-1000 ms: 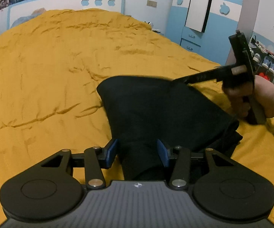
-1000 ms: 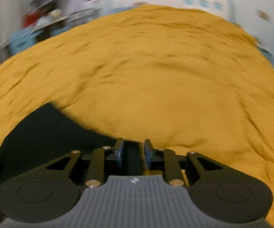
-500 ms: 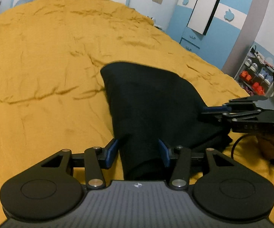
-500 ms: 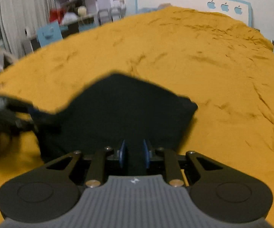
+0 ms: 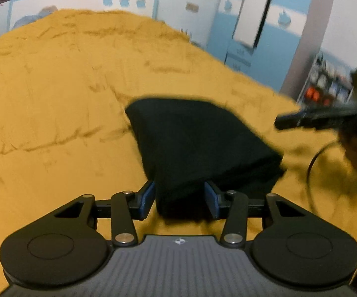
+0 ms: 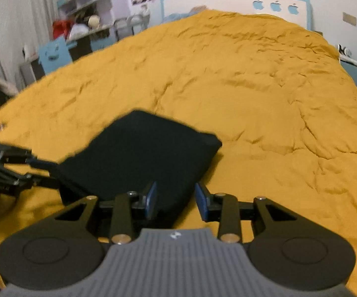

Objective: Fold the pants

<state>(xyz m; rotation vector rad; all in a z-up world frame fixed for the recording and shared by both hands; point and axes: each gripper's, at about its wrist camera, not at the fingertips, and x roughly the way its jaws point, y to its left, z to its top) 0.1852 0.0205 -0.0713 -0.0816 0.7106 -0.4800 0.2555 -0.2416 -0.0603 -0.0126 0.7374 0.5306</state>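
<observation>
The black pants (image 5: 198,143) lie folded into a compact stack on the mustard bedspread (image 5: 55,94); they also show in the right wrist view (image 6: 139,158). My left gripper (image 5: 179,199) is open, its blue pads either side of the stack's near edge without pinching it. My right gripper (image 6: 176,199) is open at the stack's near corner, holding nothing. The right gripper also shows in the left wrist view (image 5: 302,120), off the stack's right side. The left gripper shows in the right wrist view (image 6: 40,170) at the stack's left edge.
The bedspread (image 6: 252,99) covers the whole bed. A blue wardrobe (image 5: 252,37) and a shoe rack (image 5: 326,81) stand to the right. A cluttered desk and shelves (image 6: 79,24) stand beyond the bed's left side. A headboard with apple shapes (image 6: 275,5) is at the far end.
My right gripper has opened and let go of the pants, pulling back from the stack. My left gripper has drawn back a little to the stack's near edge. The folded stack lies flat.
</observation>
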